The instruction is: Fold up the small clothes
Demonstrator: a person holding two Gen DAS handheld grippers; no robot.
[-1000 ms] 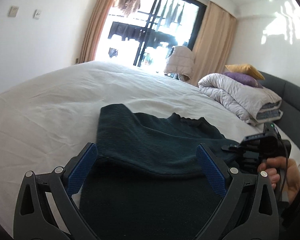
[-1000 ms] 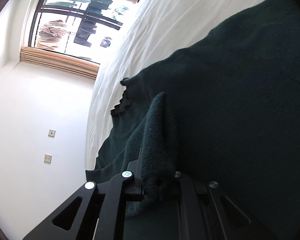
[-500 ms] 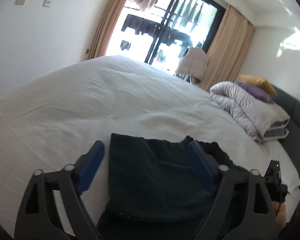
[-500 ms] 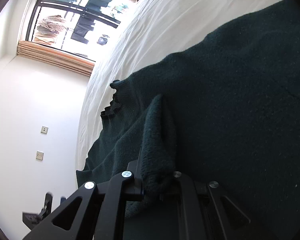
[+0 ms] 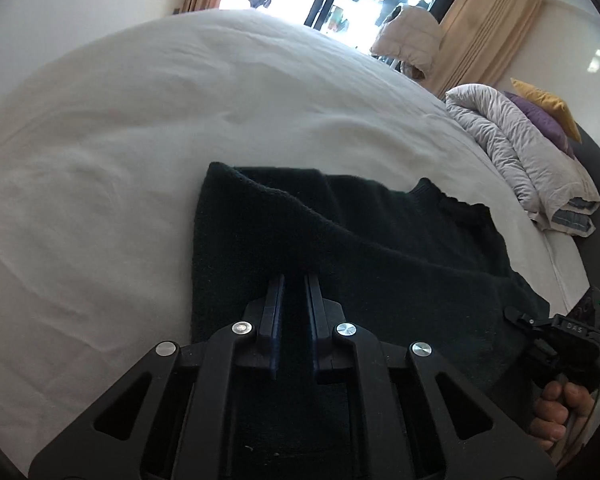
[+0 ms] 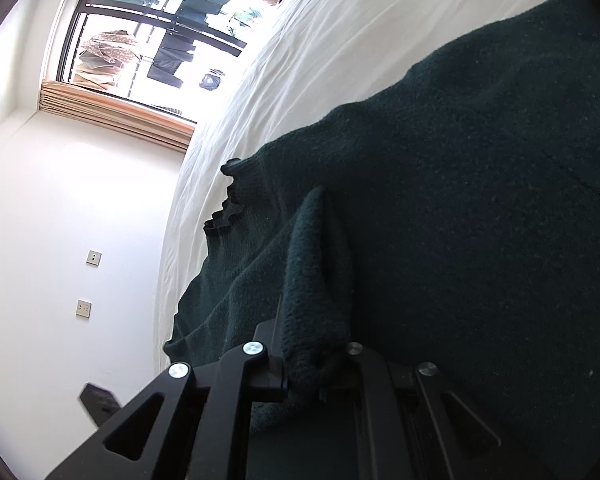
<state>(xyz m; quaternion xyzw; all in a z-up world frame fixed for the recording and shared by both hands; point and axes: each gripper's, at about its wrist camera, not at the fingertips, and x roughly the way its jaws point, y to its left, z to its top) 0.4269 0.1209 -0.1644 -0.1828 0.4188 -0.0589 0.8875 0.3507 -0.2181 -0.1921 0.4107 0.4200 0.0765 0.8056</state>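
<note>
Both jaws clamped, left gripper (image 5: 294, 280) and right gripper (image 6: 314, 320), on sweater (image 5: 380, 248)

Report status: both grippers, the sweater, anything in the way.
Left gripper shut on dark green sweater edge. Right gripper shut on a bunched fold. Sweater partly folded on the white bed. Nothing in the way.

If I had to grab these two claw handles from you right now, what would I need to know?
Left claw: jaws drawn in on the near edge of the dark green sweater; a fold of knit appears pinched at the tips.
Right claw: shut on a bunched fold of the same sweater.
The sweater lies on the white bed sheet, partly folded over itself, ruffled collar pointing toward the folded duvet.
Done: both edges gripped.
Left: carry the gripped edge over to make the fold, release, smooth.
</note>
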